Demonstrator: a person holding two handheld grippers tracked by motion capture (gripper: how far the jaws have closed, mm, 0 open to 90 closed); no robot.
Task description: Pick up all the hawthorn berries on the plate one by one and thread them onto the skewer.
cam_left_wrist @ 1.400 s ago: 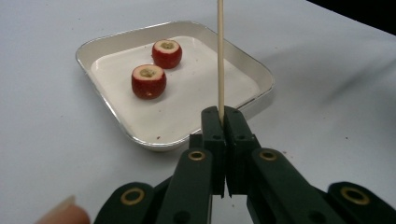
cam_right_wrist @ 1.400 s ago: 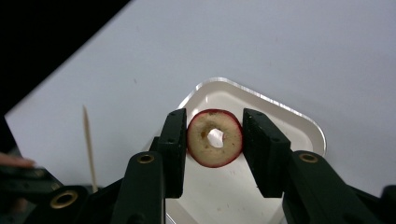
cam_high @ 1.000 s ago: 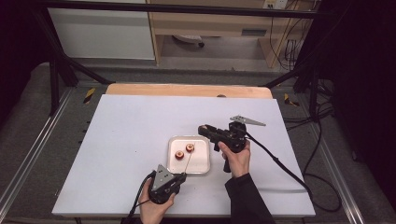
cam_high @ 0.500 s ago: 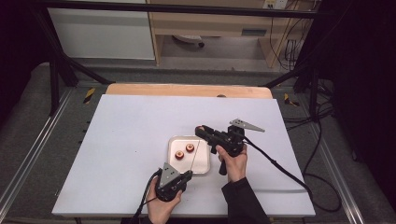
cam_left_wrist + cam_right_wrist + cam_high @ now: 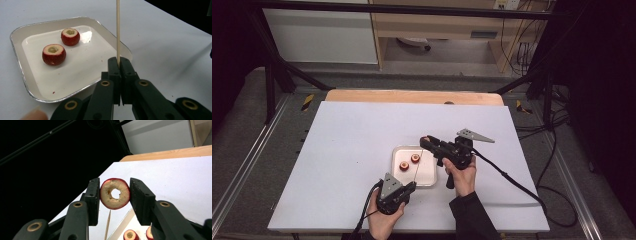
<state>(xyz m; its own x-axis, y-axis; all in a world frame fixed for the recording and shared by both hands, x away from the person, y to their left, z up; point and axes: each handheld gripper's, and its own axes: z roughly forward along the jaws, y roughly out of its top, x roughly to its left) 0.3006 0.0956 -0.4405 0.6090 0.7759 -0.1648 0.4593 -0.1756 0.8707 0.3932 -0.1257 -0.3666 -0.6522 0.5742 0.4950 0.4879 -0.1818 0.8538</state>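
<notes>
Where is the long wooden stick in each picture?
High view: the stick stands up from the left gripper, crossing the tray.
Left gripper view: it rises from the shut jaws to the top edge.
Right gripper view: bottom, under the held fruit ring.
Shared landmark: the tray.

Skewer [image 5: 118,30] ran off the top edge in the left gripper view, tip unseen; in the high view it was a hairline (barely traceable). Two fruit pieces [image 5: 130,235] were cut by the bottom edge in the right gripper view. Held fruit ring [image 5: 115,193] was too small to tell from above.
</notes>
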